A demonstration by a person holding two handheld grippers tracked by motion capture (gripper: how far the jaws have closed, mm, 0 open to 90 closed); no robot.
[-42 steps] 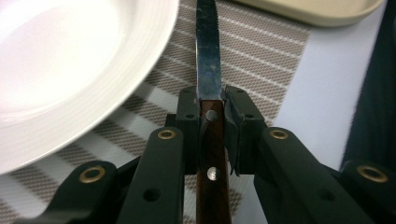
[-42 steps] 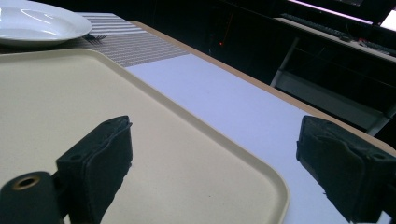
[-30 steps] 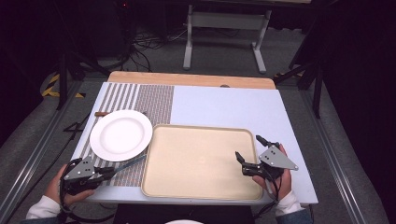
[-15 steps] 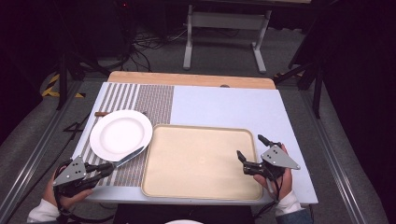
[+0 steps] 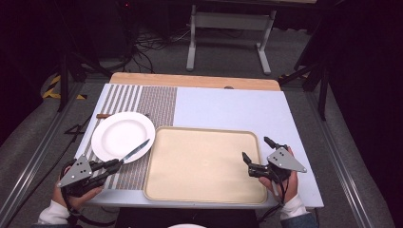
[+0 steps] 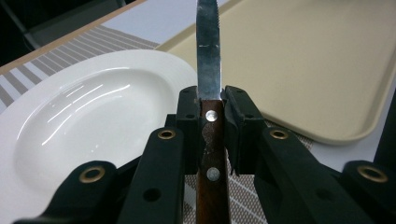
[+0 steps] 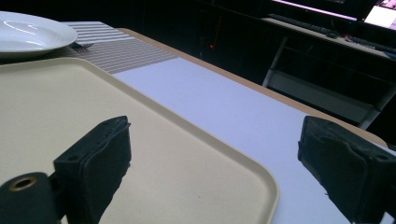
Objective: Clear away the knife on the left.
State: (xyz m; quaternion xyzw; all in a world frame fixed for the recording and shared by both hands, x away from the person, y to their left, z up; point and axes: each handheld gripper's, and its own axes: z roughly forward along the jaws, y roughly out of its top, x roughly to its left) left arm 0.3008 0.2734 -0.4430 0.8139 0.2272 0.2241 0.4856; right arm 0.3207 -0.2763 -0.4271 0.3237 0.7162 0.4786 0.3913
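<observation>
A lab or studio: dark floor with cables [image 5: 147, 45] and metal stands behind the table [image 5: 228, 102], a lit monitor [image 7: 380, 11] beyond it.

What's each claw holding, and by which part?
Left claw grips the knife by its wooden handle, just behind the blade. Right claw is open, holding nothing.

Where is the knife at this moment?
In the high view, the knife is at the table's front left, clamped by its handle in the left gripper, with its blade over the edge of the white plate beside the tray.
</observation>
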